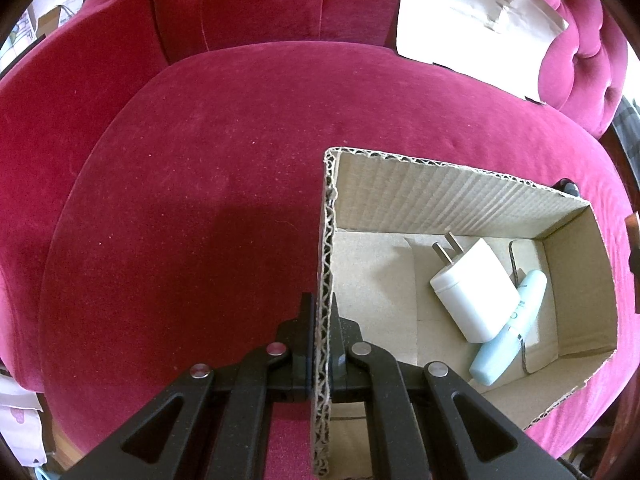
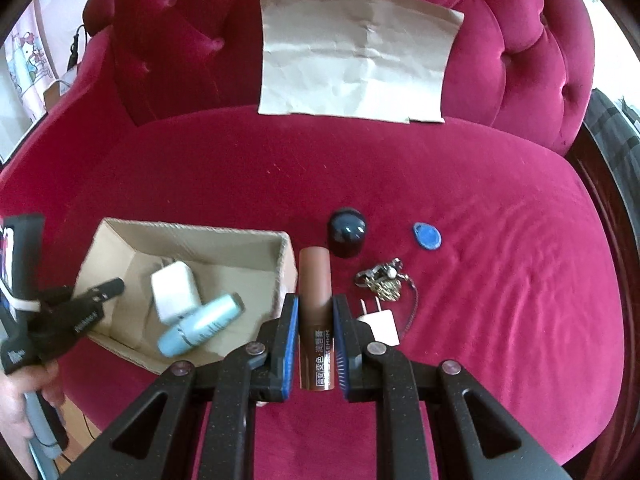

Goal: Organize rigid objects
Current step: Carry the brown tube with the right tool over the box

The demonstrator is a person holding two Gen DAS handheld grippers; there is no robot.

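Observation:
An open cardboard box (image 1: 440, 196) sits on a red velvet sofa seat. It holds a white charger (image 1: 474, 288) and a pale blue tube (image 1: 508, 328). My left gripper (image 1: 322, 304) is shut on the box's left wall. In the right wrist view the box (image 2: 256, 240) is at the left, with the charger (image 2: 174, 290) and tube (image 2: 200, 326) inside. My right gripper (image 2: 315, 308) is shut on a brown tube (image 2: 316, 300), just right of the box. The left gripper (image 2: 100, 292) shows at the box's left edge.
On the seat right of the brown tube lie a dark round cap (image 2: 347, 236), a blue key fob (image 2: 427, 235), a metal keychain (image 2: 382, 278) and a small white plug (image 2: 380, 322). A brown paper sheet (image 2: 352, 48) leans on the backrest.

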